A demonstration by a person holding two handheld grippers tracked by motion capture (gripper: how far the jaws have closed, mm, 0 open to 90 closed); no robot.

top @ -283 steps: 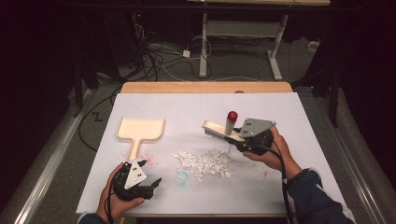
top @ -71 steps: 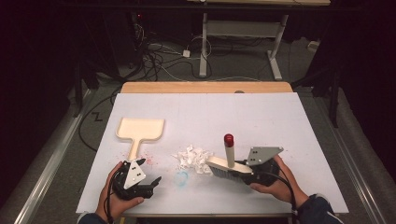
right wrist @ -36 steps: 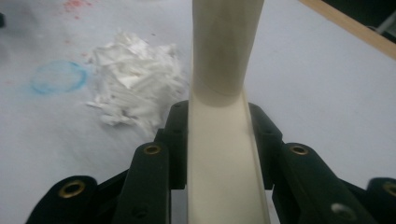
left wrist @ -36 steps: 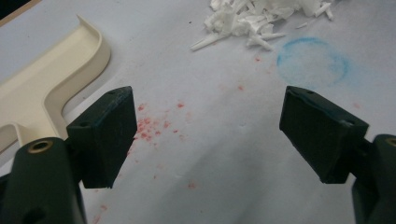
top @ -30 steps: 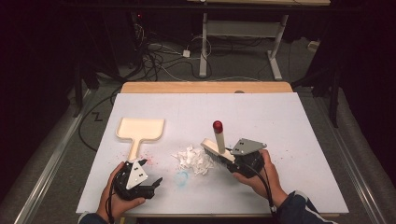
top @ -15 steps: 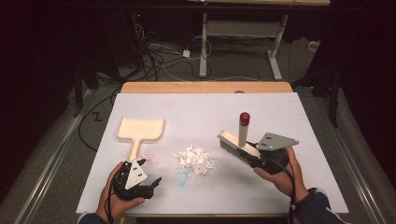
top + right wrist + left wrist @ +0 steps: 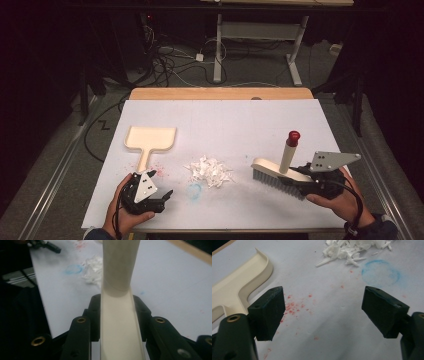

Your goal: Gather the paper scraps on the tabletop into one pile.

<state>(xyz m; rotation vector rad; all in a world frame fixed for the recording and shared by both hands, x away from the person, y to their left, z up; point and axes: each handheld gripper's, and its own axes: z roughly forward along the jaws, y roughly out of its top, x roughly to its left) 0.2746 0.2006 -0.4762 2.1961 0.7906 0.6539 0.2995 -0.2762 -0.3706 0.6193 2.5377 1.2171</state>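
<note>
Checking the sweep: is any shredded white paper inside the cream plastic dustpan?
No, the cream plastic dustpan lies bare; the shredded white paper sits heaped beside it.

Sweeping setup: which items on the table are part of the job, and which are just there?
In the job:
- brush, clamped in the right gripper
- white scraps pile
- dustpan
- left gripper, open

Just there:
- blue ring mark
- red specks
- floor cables

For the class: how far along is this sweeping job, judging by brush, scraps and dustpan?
Done: the white scraps lie gathered in one pile. In hand: the right gripper is shut on the brush, held to the pile's right; the left gripper rests open near the dustpan. Left: no scraps in the dustpan yet.
</note>
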